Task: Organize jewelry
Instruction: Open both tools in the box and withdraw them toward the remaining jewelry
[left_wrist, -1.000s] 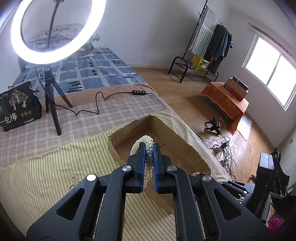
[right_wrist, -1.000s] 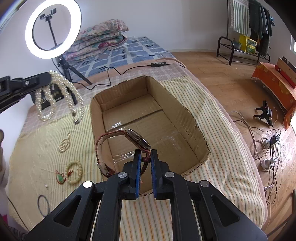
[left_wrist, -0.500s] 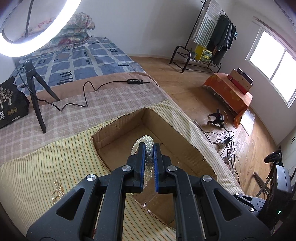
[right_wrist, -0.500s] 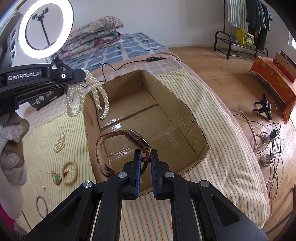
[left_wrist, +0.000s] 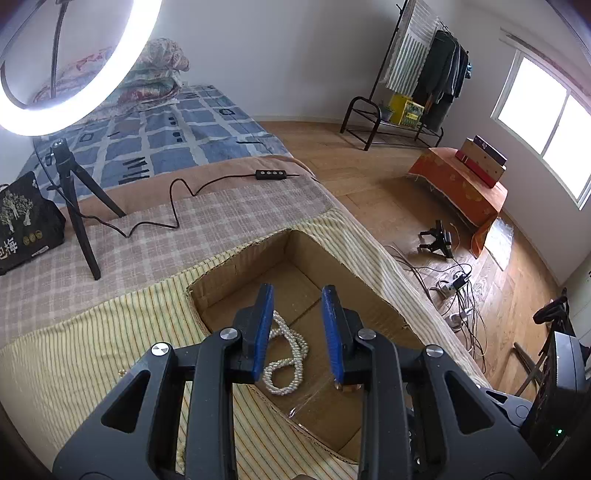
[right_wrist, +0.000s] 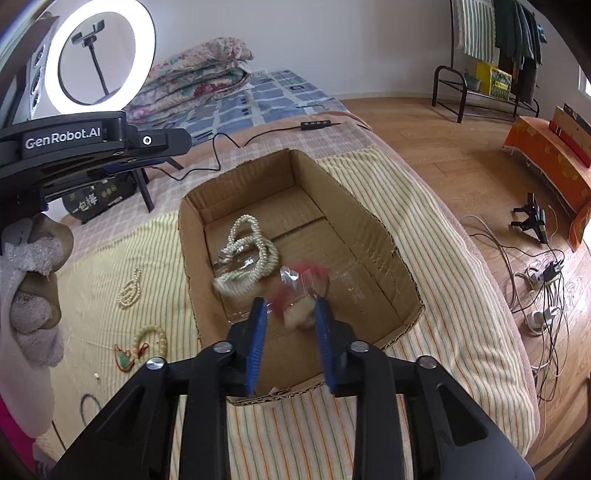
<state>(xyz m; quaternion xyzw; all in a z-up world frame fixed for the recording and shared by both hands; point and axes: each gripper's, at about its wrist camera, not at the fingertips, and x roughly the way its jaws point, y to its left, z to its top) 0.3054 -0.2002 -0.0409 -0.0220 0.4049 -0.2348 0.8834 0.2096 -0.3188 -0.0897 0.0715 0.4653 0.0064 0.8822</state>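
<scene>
1. The pearl necklace (left_wrist: 286, 356) lies coiled on the floor of the cardboard box (right_wrist: 373, 221), directly below the left hand-held gripper (left_wrist: 297, 328).
2. The wristwatch (right_wrist: 299, 295), blurred, drops between the right hand-held gripper (right_wrist: 290, 341) pads, just beside the pearls.
3. Both hand-held grippers, clenched a second ago, have just been opening and now hold nothing.
4. More beads wait on the striped bedspread (right_wrist: 110, 280), nearer the left hand.

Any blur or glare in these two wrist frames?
Right wrist view: the brown-strapped watch between the open right gripper is motion-smeared, and the white pearl necklace in the open cardboard box is partly smeared. Left wrist view: sharp, but the lit ring light blows out the top left.
</scene>
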